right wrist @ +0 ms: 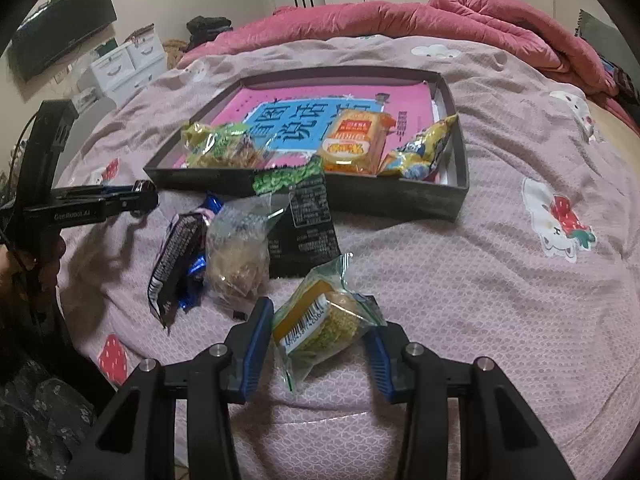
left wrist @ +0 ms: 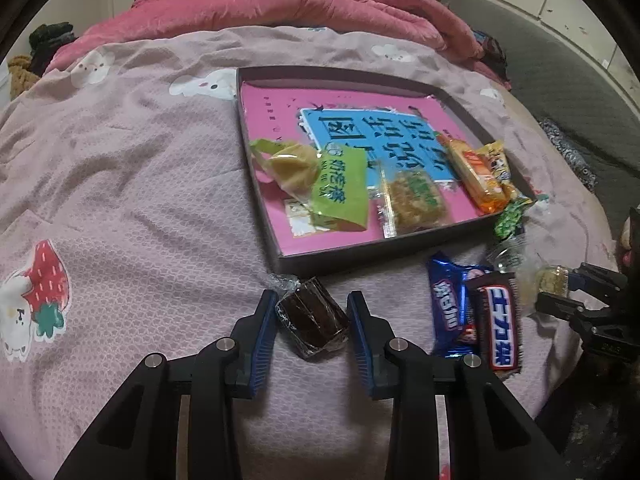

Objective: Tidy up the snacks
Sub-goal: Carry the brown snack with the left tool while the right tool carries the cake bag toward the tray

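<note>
In the left wrist view my left gripper (left wrist: 313, 302) is shut on a dark brown snack (left wrist: 314, 324) in clear wrap, just before the near rim of the dark tray (left wrist: 340, 258). My right gripper (right wrist: 320, 316) is shut on a green-and-yellow packet (right wrist: 320, 320) with a barcode, held tilted above the bedspread. The tray holds a pink book, a green-wrapped pastry (left wrist: 320, 184), a clear-wrapped crisp cake (left wrist: 416, 200), an orange packet (left wrist: 476, 172) and a yellow packet (left wrist: 500, 160). A blue bar (left wrist: 448, 304) and a brown bar (left wrist: 498, 320) lie loose between the grippers.
A green-and-black packet (right wrist: 300, 216) leans on the tray's near wall, with a clear bag (right wrist: 236, 248) beside it. The pink patterned bedspread (right wrist: 500, 300) stretches to the right. A red quilt (right wrist: 400, 16) is heaped at the back. White drawers (right wrist: 128, 64) stand at the far left.
</note>
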